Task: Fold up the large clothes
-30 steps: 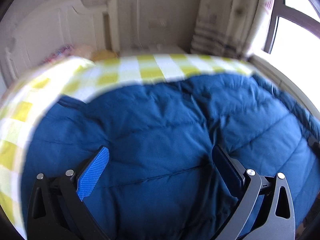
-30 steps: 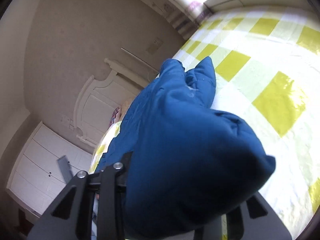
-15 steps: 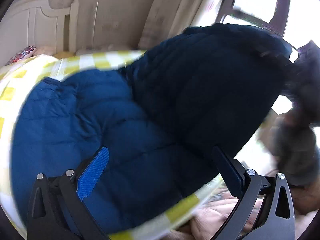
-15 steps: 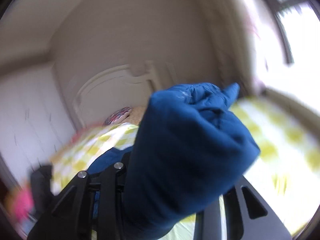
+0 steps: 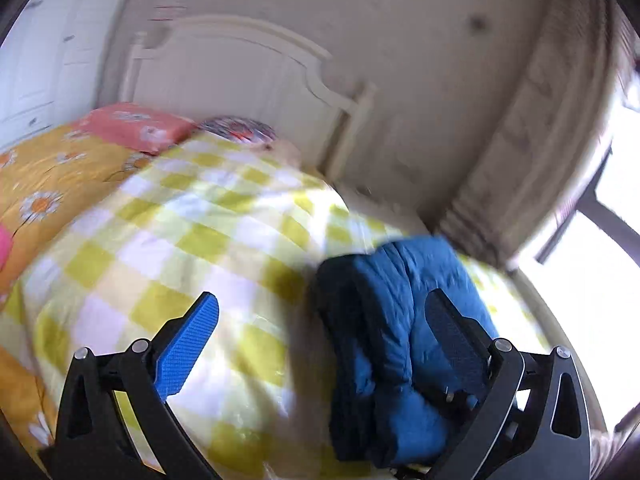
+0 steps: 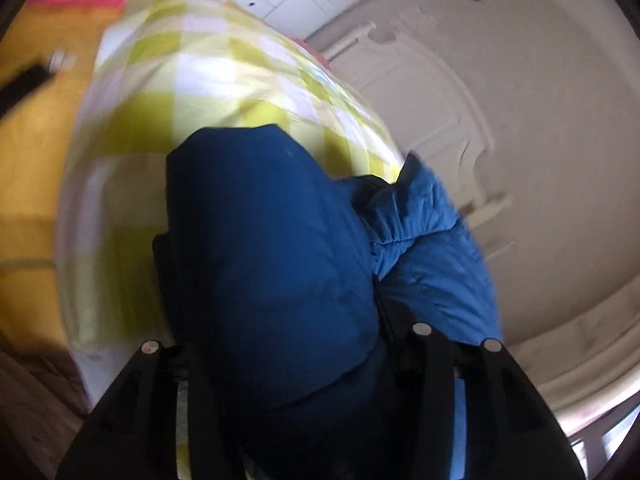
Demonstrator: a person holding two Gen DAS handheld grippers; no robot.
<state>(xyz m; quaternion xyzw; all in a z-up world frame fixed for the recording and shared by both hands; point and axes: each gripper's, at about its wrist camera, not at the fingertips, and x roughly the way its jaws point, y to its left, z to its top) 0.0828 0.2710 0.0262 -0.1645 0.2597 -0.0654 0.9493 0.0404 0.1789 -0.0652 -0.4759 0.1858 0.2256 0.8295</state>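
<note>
Left wrist: my left gripper (image 5: pixel 320 332) is spread wide, nothing in it, over the yellow-check quilt (image 5: pixel 192 232). Blue jacket (image 5: pixel 400 344) sits bunched on the quilt's right side. Right wrist: jacket fills my right gripper (image 6: pixel 288 340); jaws just been opening w/ fabric between them, can't tell if pads grip.

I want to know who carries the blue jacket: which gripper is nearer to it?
Right. The blue jacket bulges between the right gripper fingers, its jaws just opening. The left gripper hangs open beside it.
</note>
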